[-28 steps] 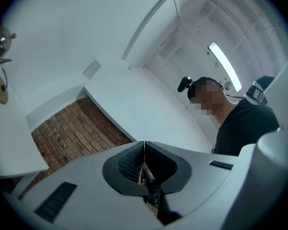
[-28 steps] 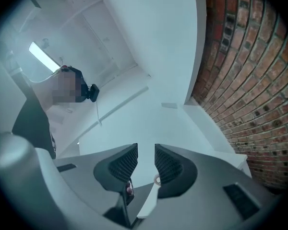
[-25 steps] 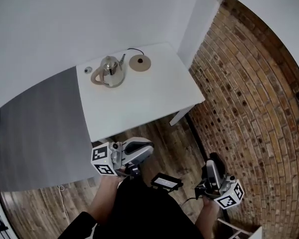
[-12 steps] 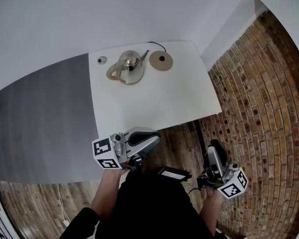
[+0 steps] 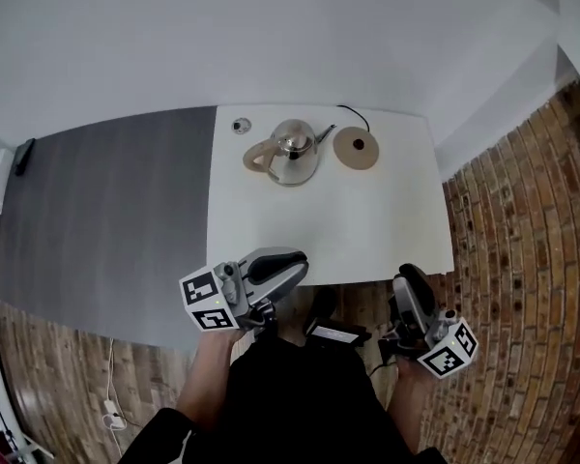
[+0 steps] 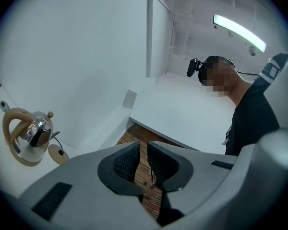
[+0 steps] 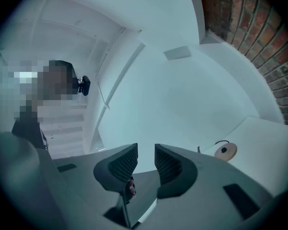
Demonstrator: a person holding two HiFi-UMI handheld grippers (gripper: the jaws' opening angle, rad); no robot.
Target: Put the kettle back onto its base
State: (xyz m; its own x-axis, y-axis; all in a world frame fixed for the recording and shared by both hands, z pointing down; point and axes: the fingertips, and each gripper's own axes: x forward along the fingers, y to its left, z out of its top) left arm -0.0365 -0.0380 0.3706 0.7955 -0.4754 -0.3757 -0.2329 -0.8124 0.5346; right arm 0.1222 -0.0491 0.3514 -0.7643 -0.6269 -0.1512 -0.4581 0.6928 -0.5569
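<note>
A steel kettle (image 5: 292, 151) with a tan handle stands upright at the back of the white table (image 5: 367, 230). Its round tan base (image 5: 355, 149), with a black cord, lies just right of the kettle and apart from it. My left gripper (image 5: 292, 261) hovers at the table's front edge, far from the kettle. Its jaws have just been opening a crack, with nothing between them. My right gripper (image 5: 406, 278) hangs off the table's front right corner, jaws slightly apart and empty. The left gripper view shows the left gripper (image 6: 141, 150), kettle (image 6: 31, 135) and base (image 6: 59, 153); the right gripper view shows the right gripper (image 7: 146, 153) and base (image 7: 225, 151).
A small round fitting (image 5: 240, 125) sits on the table left of the kettle. A grey surface (image 5: 106, 220) adjoins the table's left side. A brick wall (image 5: 522, 259) runs along the right, wooden floor (image 5: 58, 385) lies below. A black device (image 5: 336, 334) hangs at the person's waist.
The view has swung so the table now sits centred ahead. Both grippers have come up to the table's front edge. The kettle and base have not moved on the table.
</note>
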